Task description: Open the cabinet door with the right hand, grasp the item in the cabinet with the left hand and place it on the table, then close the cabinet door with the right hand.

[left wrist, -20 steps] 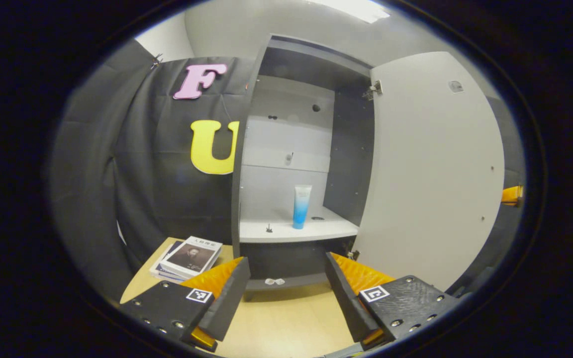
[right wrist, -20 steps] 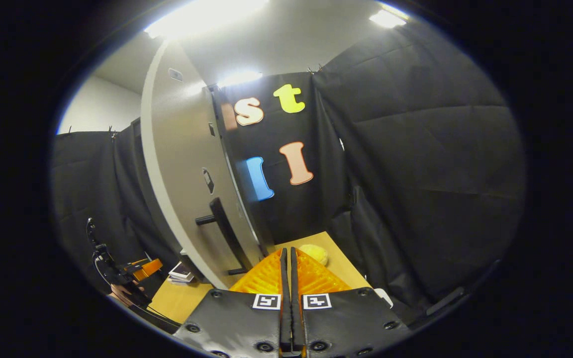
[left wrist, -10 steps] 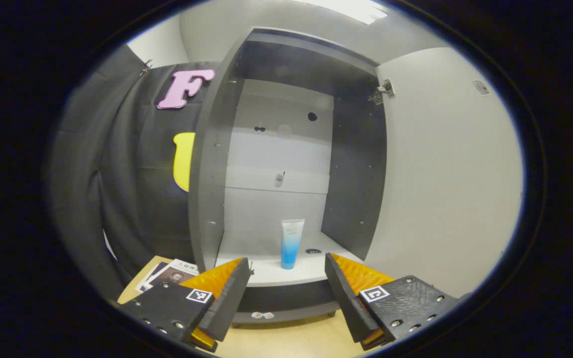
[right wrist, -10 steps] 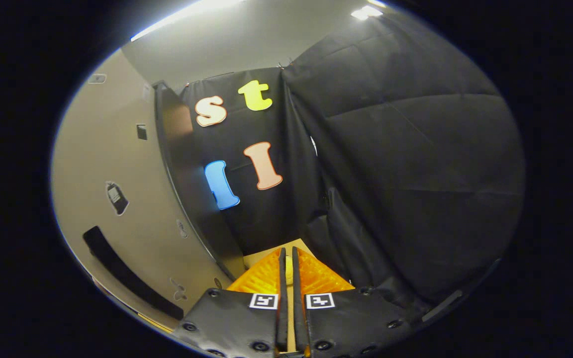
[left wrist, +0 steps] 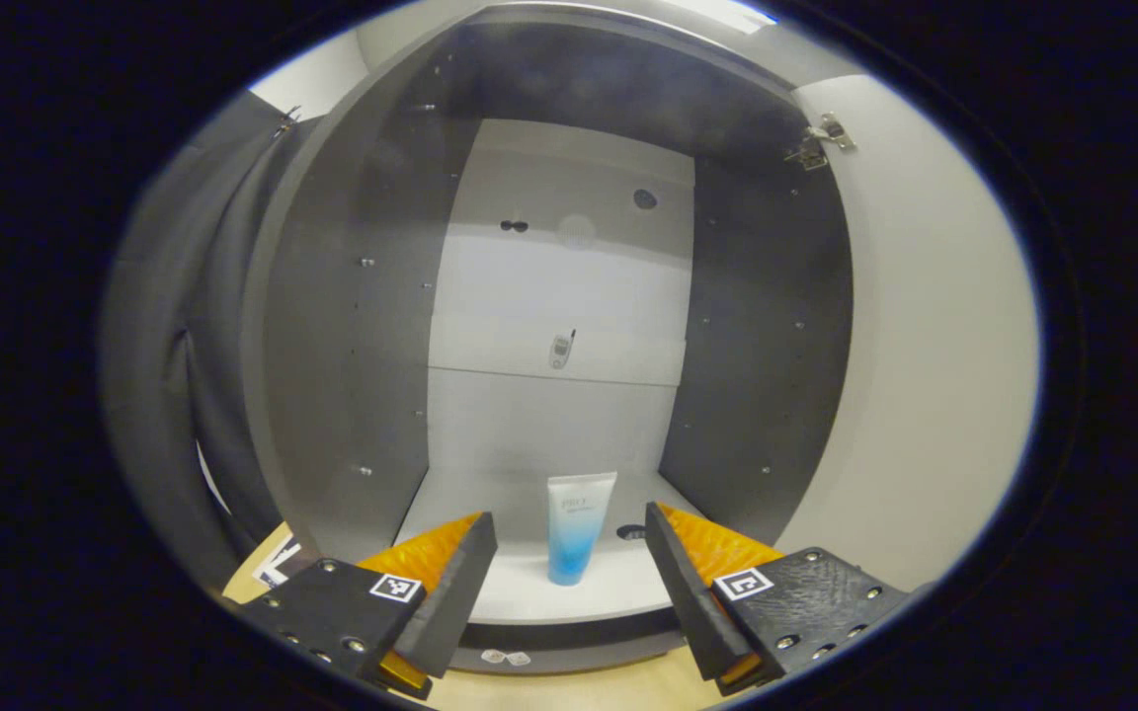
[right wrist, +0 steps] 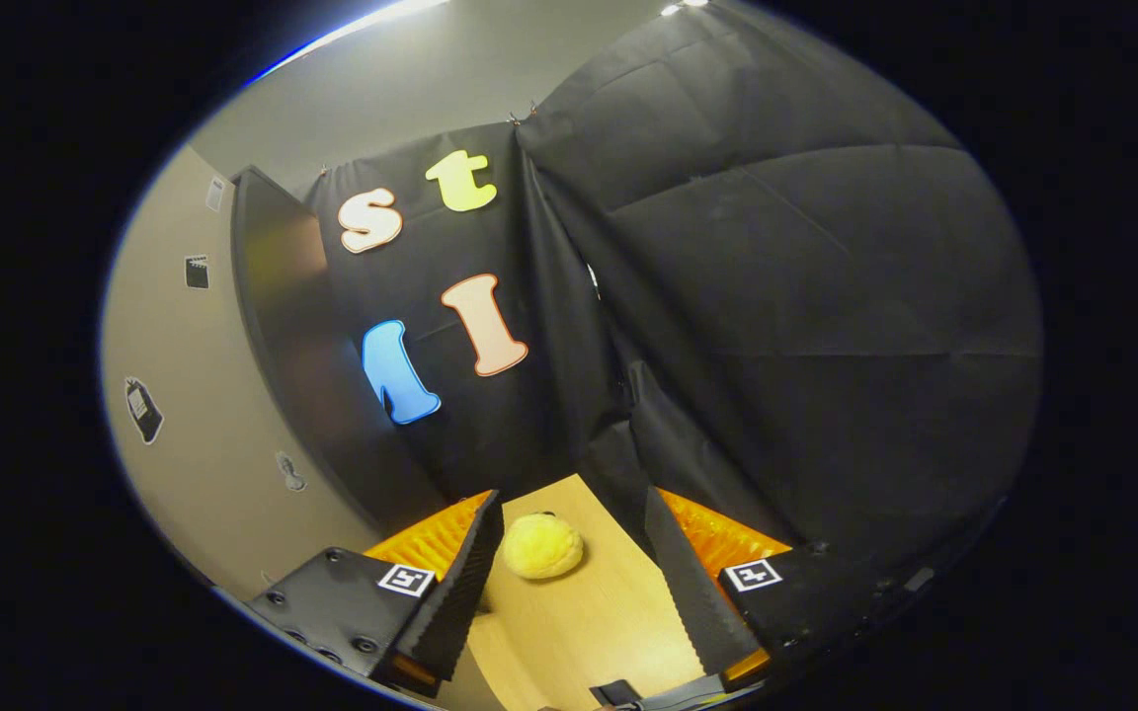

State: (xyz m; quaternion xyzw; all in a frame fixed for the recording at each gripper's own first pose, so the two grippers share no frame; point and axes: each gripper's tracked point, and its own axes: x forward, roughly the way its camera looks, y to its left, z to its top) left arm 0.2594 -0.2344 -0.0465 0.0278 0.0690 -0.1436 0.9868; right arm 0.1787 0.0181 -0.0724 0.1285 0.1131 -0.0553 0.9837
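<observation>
In the left gripper view the left tool (left wrist: pixel 569 563) hangs with its jaws spread wide and nothing between them, facing straight into the open grey cabinet (left wrist: pixel 332 326). A white-and-blue plastic squeeze tube (left wrist: pixel 574 526) stands upright on its cap on the cabinet's white shelf (left wrist: pixel 549 592), near the shelf's front edge and framed between the two fingers (left wrist: pixel 450 592) but farther in than their tips, not touching either. The pale cabinet door (left wrist: pixel 925 346) is swung out to the right, its metal hinge (left wrist: pixel 819 143) at the top corner. A strip of light wooden worktop (left wrist: pixel 569 691) lies below the cabinet's front.

In the right gripper view the right tool (right wrist: pixel 574 578) is also released, jaws apart and empty, held over the wooden worktop (right wrist: pixel 589 632). A fuzzy yellow round object (right wrist: pixel 539 545) rests on the worktop just beyond the fingers, closer to the left one. The pale door panel (right wrist: pixel 203 444) stands at the left.
</observation>
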